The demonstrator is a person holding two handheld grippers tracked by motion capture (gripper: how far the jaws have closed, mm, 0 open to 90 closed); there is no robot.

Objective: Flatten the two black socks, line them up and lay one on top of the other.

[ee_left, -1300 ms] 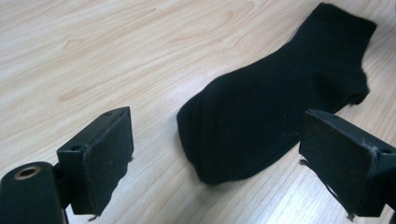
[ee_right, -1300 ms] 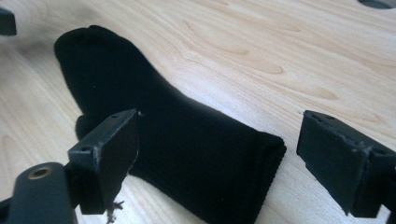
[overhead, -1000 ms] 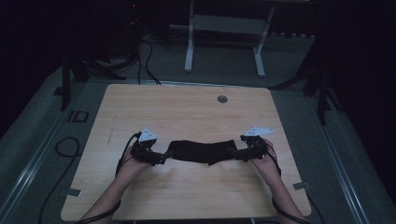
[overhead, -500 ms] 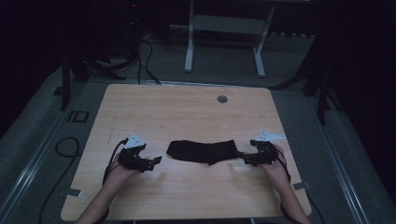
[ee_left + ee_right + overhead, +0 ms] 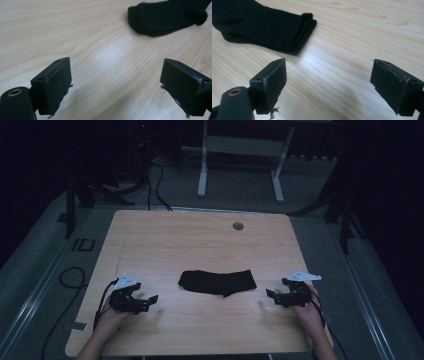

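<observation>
A black sock (image 5: 217, 282) lies flat in the middle of the wooden table (image 5: 200, 245), folded double. My left gripper (image 5: 150, 301) rests low at the table's front left, open and holding nothing, well clear of the sock. In the left gripper view the sock (image 5: 167, 16) lies ahead at the upper right, beyond the wide-apart jaws. My right gripper (image 5: 272, 296) sits at the front right, open too, a short way from the sock's right end. The right gripper view shows the sock's ribbed cuff end (image 5: 264, 25) at the upper left, in front of the spread jaws.
A round grommet (image 5: 238, 226) sits near the table's far edge. Beyond the table stand the legs of a white frame (image 5: 240, 165) on a grey floor. Cables (image 5: 70, 280) run along the floor at the left. The surroundings are dark.
Both grippers have let go of the sock's ends, opened, and drawn back outward toward the front corners. The sock now lies free on the table.
</observation>
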